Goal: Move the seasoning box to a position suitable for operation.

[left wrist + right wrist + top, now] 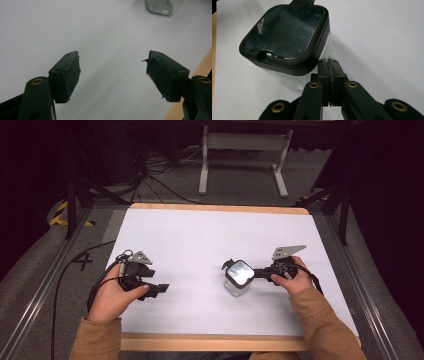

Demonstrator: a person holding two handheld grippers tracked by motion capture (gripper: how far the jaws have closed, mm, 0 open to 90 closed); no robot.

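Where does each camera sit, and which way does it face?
High view: above the person's side, facing forward and down on the table; both hands and sleeves show.
Left gripper view: on the left gripper, along open jaws over the table.
Right gripper view: on the right gripper, jaws shut beside the jar.
All three share the jar.
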